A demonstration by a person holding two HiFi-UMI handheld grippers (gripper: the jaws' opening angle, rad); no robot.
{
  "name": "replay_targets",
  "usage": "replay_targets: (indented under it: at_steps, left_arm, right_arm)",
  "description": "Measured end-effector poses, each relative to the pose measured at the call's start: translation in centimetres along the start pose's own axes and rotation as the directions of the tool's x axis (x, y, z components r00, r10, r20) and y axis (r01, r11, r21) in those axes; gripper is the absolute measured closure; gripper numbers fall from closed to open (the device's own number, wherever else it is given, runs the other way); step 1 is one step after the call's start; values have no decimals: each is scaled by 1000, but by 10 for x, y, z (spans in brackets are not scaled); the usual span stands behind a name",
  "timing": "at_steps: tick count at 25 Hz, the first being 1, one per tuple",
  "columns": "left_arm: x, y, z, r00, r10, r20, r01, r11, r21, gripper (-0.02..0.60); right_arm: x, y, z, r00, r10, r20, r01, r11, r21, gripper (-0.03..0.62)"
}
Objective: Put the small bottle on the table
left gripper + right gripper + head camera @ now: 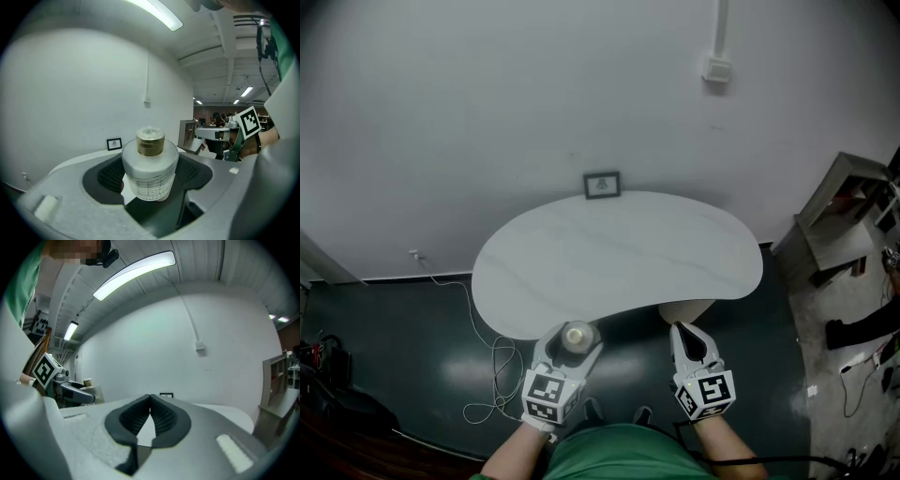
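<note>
Holding the small bottle [150, 159] upright is the left gripper [151, 174]

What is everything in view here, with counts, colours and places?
table: one, white, curved, against the wall
small bottle: one, whitish with a gold cap, upright between the jaws of the left gripper, by the table's near edge
framed picture: one, dark frame, at the table's far edge by the wall
wall box: one, white, high on the wall
cable: one, pale, on the dark floor left of the table
shelf unit: one, grey, far right
shirt: one, green, bottom edge
left gripper: one, grey, shut on the small bottle
right gripper: one, grey, jaws together, empty
</note>
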State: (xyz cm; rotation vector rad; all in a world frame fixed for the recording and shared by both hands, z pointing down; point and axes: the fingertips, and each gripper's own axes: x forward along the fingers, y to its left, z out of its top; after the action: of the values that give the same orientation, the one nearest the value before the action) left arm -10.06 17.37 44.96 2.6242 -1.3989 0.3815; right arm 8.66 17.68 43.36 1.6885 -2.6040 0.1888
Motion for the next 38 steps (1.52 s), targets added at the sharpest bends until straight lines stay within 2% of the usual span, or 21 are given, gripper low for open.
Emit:
replay_targets:
  at_steps: [6, 11, 16, 25, 38]
  left_arm:
    - [8, 37, 4, 999, -36, 16, 35, 999, 28, 242]
    - [12, 72, 4, 998, -55, 26, 54, 997, 59, 242]
    - [9, 89, -5, 996, -84, 19, 83, 995, 54, 242]
    - [15, 120, -9, 997, -71, 10, 71, 996, 45, 242]
    - [50, 138, -2, 1000, -7, 8, 6, 999, 37, 242]
  right_arm:
    - [22, 5, 5, 996, -93, -5, 93, 996, 2, 592]
    - [46, 17, 6, 990, -136, -25, 136, 991, -1, 592]
    - [55, 31, 11, 984, -173, -31, 172, 985, -22, 592]
    - [75, 40, 11, 983, -179, -48, 177, 983, -49, 592]
    - [115, 0, 16, 991, -137, -7, 137, 990, -30, 592]
